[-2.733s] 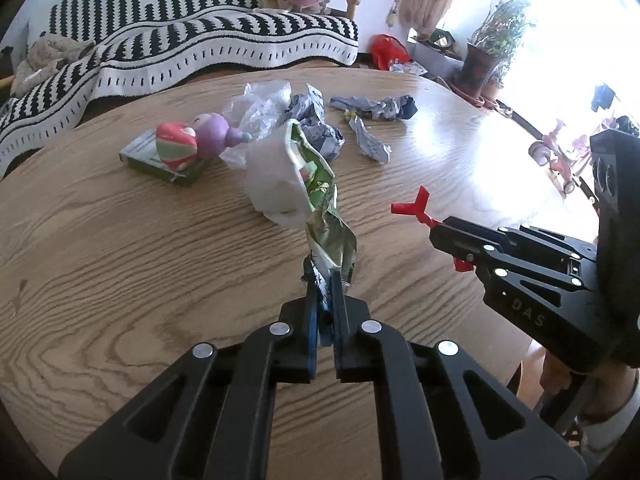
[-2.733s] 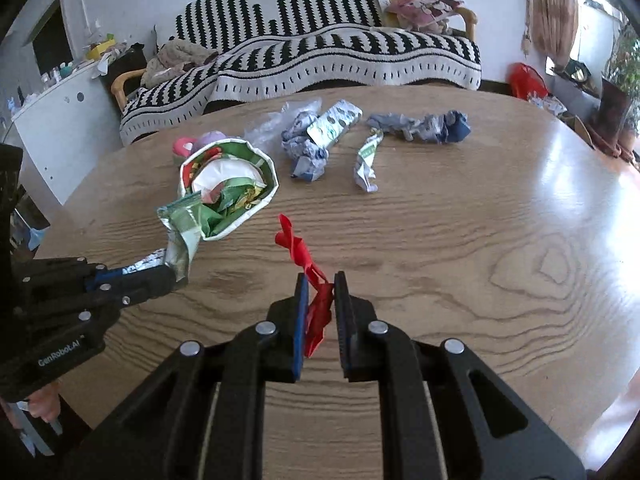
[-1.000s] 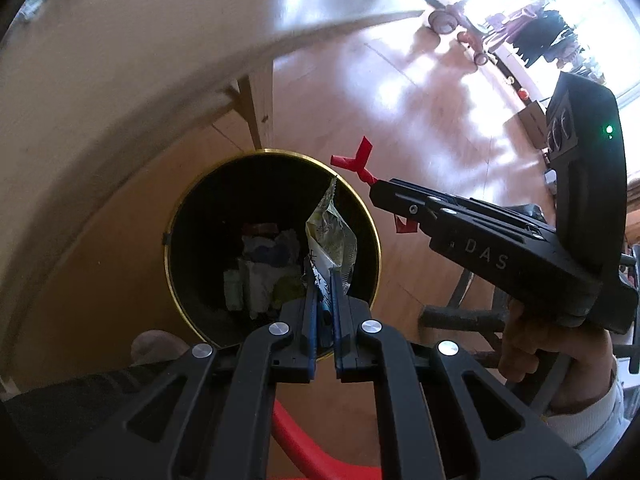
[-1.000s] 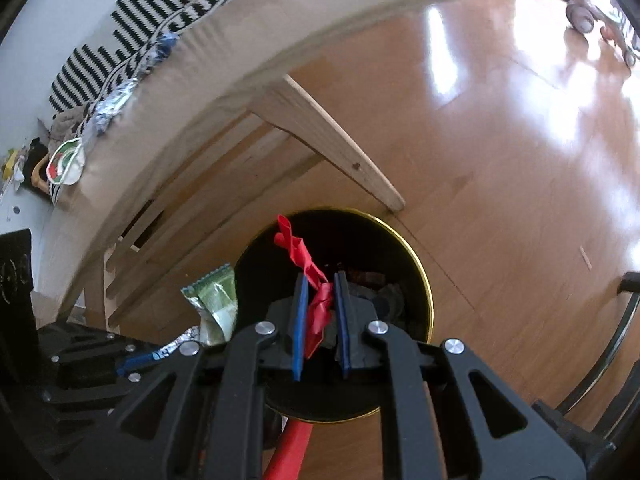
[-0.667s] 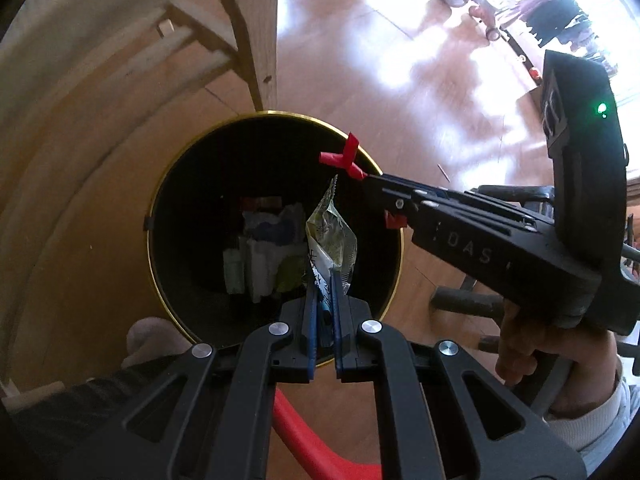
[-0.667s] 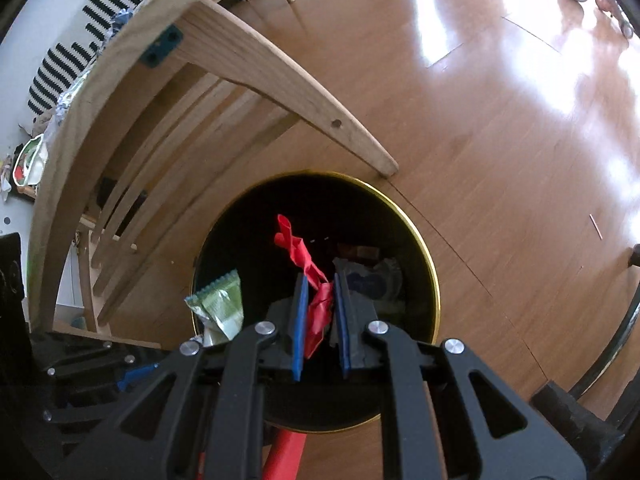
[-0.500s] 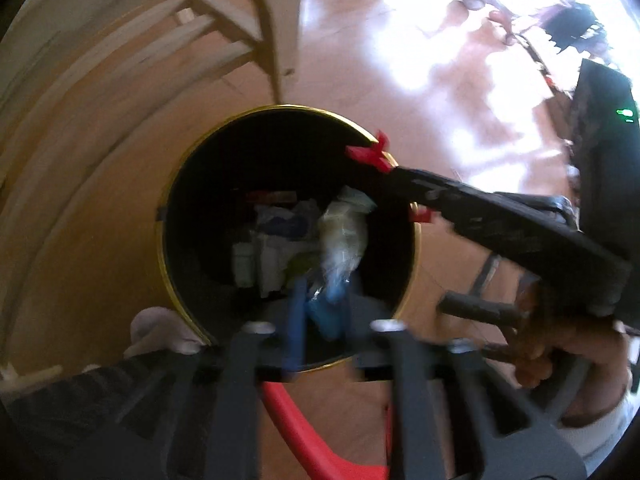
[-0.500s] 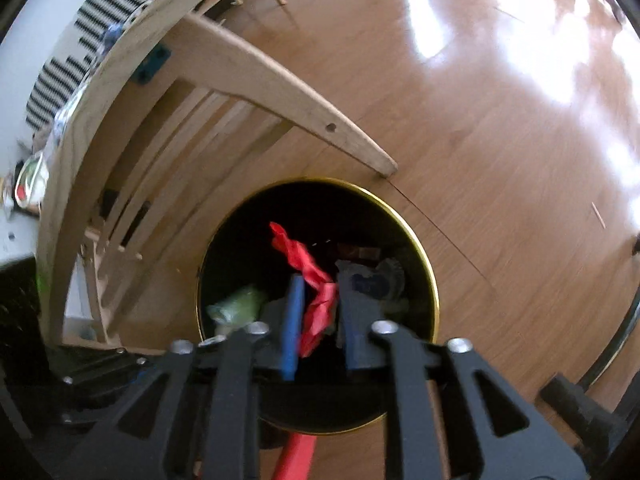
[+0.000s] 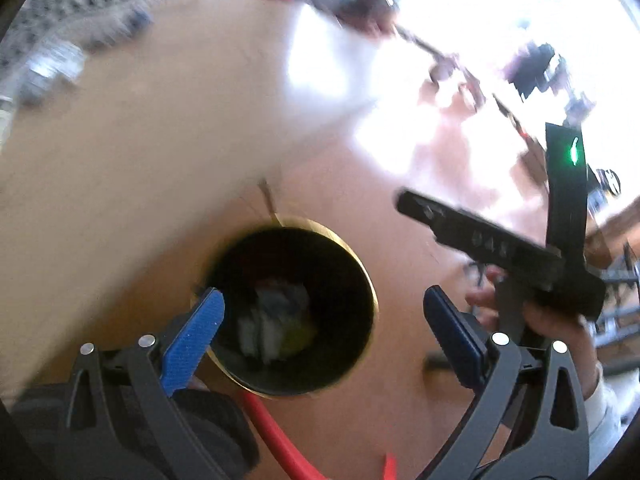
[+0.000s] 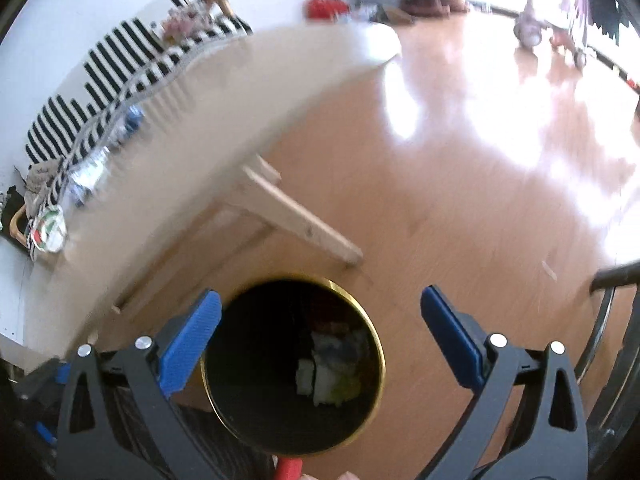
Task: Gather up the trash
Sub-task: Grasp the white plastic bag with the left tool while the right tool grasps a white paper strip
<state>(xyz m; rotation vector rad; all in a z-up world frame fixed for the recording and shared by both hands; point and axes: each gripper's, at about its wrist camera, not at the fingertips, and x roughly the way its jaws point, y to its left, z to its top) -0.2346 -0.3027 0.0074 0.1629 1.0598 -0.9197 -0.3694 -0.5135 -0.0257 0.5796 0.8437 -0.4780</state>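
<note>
While both jaws are opening, empty, the left gripper [image 9: 322, 304] and right gripper [image 10: 320, 306] hang over the gold-rimmed bin [image 10: 376, 344] beside the table leg [image 10: 304, 228].

- On the side of my right gripper [image 9: 496, 246], seen from my left wrist camera, there are raised letters; motion blur smears them and I cannot read them with any certainty.
- Nothing else in either view carries text, a label, a number or a sign I can read.
</note>
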